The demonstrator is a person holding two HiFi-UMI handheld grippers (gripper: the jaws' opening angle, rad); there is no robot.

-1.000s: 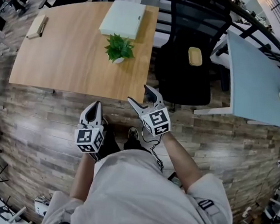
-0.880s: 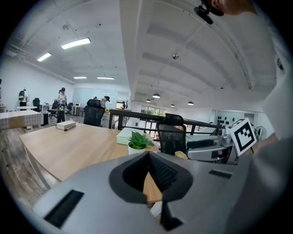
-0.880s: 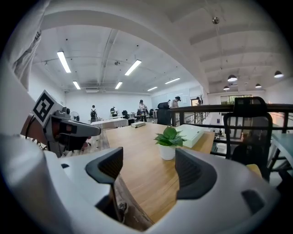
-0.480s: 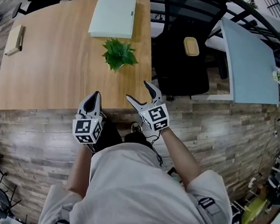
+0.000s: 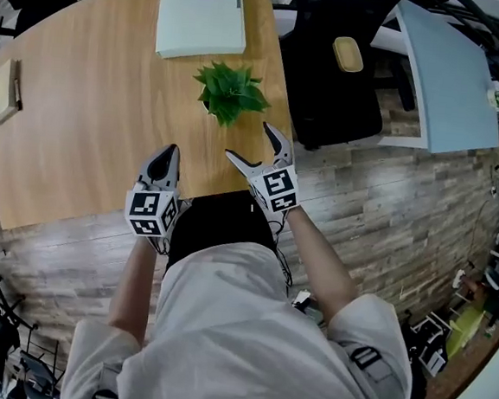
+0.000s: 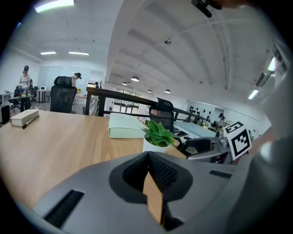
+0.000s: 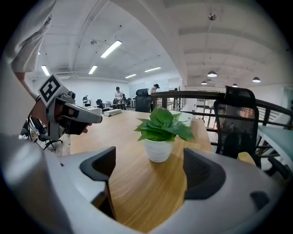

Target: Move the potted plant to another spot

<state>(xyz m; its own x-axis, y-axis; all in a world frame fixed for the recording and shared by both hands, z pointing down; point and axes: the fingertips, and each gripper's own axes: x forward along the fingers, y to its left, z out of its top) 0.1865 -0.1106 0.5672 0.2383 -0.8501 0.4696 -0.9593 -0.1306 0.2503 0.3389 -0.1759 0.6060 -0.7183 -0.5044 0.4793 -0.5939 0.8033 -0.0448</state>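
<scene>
The potted plant (image 5: 231, 93), green leaves in a small white pot (image 7: 158, 150), stands near the right front corner of the wooden table (image 5: 90, 137). My right gripper (image 5: 252, 144) hovers over the table's front edge just short of the plant, and its jaws are opening with nothing between them. In the right gripper view the plant (image 7: 161, 123) stands straight ahead, beyond the gripper (image 7: 150, 170). My left gripper (image 5: 165, 154) is to the left over the table's edge, its tips together and empty. From the left gripper (image 6: 149, 157) the plant (image 6: 158, 132) shows ahead and slightly right.
A pale green flat box (image 5: 201, 12) lies on the table behind the plant. A small box (image 5: 5, 92) sits at the table's left edge. A black office chair (image 5: 333, 89) with a yellowish object (image 5: 348, 53) on its seat stands right of the table, beside a light blue desk (image 5: 442, 76).
Both grippers have moved forward and down, from over the floor to over the table's front edge, nearer the plant. The right jaws stand wider apart.
</scene>
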